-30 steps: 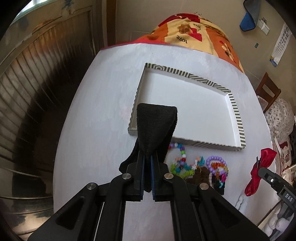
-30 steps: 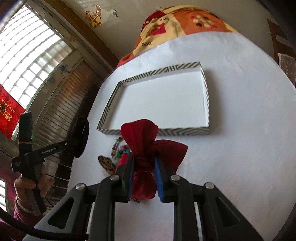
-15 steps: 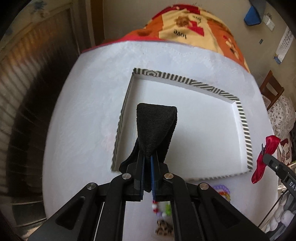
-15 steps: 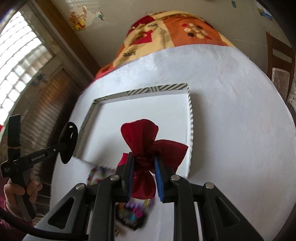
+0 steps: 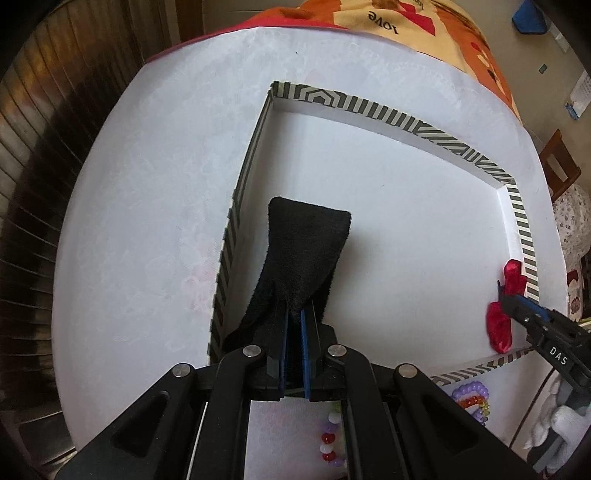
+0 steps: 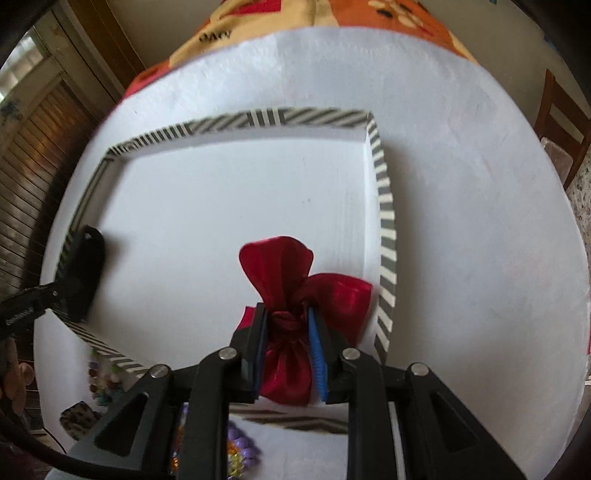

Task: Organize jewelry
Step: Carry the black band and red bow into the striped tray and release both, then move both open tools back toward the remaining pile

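White tablecloth (image 5: 140, 206) carried a striped-rim tray (image 5: 373, 109). Left gripper (image 5: 294, 314) was pinched on a soft black velvet band (image 5: 306, 254); right gripper (image 6: 286, 325) was clamped at a limp red satin bow's (image 6: 280, 266) knot, both over the tray. Bead bracelets (image 5: 472, 400) lay beneath.

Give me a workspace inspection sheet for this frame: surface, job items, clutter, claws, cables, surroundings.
Surface: white round table, bare around the tray.
Job's things: striped-rim tray, nothing lying in it; red bow and black velvet piece held over it; bead bracelets on the table outside the tray's near edge.
Clutter: leopard-print item beside the beads.
Claws: left claw shut on the velvet piece; right claw shut on the bow.
Cables: black cable by the right claw.
Surroundings: orange patterned cloth, wooden chair.
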`<state>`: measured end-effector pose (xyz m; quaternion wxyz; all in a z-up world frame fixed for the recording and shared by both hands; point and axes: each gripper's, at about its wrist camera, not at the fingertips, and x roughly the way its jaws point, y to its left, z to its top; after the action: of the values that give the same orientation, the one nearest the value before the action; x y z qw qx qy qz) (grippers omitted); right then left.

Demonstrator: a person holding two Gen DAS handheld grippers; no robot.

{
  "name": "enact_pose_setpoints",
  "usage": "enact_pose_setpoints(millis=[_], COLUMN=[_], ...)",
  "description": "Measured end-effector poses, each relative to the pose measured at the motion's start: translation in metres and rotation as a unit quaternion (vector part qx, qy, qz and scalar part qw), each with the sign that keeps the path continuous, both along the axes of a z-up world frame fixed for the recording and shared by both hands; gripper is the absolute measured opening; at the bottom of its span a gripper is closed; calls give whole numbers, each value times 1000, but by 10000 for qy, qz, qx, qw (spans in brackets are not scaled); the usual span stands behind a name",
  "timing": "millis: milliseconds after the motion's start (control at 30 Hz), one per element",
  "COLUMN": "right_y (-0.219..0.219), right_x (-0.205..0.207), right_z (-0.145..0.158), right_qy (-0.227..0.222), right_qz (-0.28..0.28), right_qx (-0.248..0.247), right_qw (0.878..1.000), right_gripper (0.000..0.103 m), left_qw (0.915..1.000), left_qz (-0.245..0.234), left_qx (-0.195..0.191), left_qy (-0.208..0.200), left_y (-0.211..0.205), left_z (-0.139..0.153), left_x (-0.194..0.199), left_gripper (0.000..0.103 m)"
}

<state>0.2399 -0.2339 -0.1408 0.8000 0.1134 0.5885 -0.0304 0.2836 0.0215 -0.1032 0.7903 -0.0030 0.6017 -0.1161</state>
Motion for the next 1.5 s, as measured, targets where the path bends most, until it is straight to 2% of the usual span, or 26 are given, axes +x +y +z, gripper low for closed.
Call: enact_pose_setpoints(millis=[67,100,133,200,267,333,500,600,700,800,1133,1500], right_y=[-5,-8,-10,-11,-12,-13,-9,-1,4,6,1,1], right_x=[-2,-4,-6,-16,-26,-39,-73,-93,-119,-141,-194,-234], right_z=[0,3,7,20,35,46,68,79,91,96,108,110], right_qy=[-49,-85,-144,-348,-534,-642,-946,-1105,-1398,-1525,-1433,-1342], right_qz=[-123,-194,-244,-267,-283,-337,-298,-128,11,98,342,419], right_qx=[187,309,371,482,523,555,719,679,646,733,660,630], right_qw=[9997,9993,9989,9979,9968,9958,9925,9915,9881,9855,9869,9881], right_gripper=[42,45,47,47,50,57,57,57,57,57,57,57], left_qw=[10000,9999,9999,9995,9986,9977,9971,9965,9956,9954,9956,9956], left_qz=[-58,-78,-91,-46,46,156,220,209,223,230,157,198], left_qx=[27,31,-7,-249,-436,-506,-385,-219,-53,-51,-1,10], left_qy=[-58,-75,-108,-204,-307,-431,-614,-776,-909,-930,-921,-912], left_y=[-3,-3,-4,-1,2,8,16,17,13,10,-13,-23], left_z=[1,2,3,10,18,31,54,68,75,80,84,85], left_x=[-1,-1,-2,-6,-10,-17,-46,-79,-109,-131,-197,-232], left_gripper=[0,0,3,18,23,23,23,23,23,23,23,23])
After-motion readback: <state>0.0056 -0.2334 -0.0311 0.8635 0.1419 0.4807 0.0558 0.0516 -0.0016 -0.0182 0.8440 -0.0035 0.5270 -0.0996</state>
